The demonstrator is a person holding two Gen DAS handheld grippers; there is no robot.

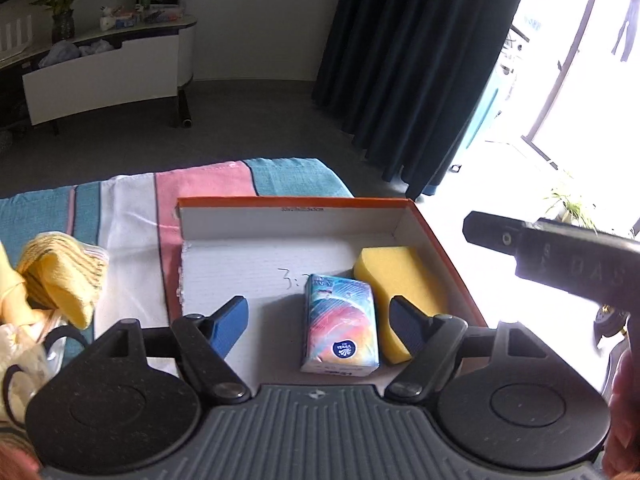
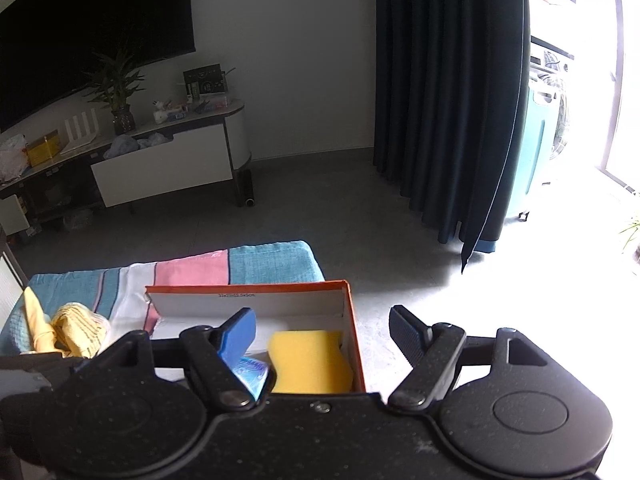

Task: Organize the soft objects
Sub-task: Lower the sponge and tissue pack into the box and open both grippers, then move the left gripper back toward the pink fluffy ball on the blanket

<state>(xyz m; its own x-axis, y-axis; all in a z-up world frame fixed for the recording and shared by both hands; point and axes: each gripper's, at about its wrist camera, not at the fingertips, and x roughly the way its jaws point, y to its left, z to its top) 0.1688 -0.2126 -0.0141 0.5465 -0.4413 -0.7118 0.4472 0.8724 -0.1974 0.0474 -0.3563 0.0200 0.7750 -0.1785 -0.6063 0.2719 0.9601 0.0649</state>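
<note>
An orange-rimmed cardboard box (image 1: 436,224) sits on a striped cloth (image 1: 132,200). Inside it lie a yellow sponge (image 1: 400,280) at the right and a colourful tissue pack (image 1: 340,320) beside it. My left gripper (image 1: 318,320) is open and empty, its jaws on either side of the tissue pack, above it. A yellow striped cloth bundle (image 1: 64,276) lies on the striped cloth left of the box. My right gripper (image 2: 322,332) is open and empty, above the box's right wall (image 2: 354,336), with the sponge (image 2: 308,364) and tissue pack (image 2: 252,372) below it. The right gripper's body shows in the left wrist view (image 1: 560,256).
The striped cloth (image 2: 240,264) covers a low surface whose far edge drops to a grey floor. A white TV cabinet (image 2: 168,160) stands at the far wall, dark curtains (image 2: 448,100) to the right. More yellow fabric and plastic lie at far left (image 1: 16,320).
</note>
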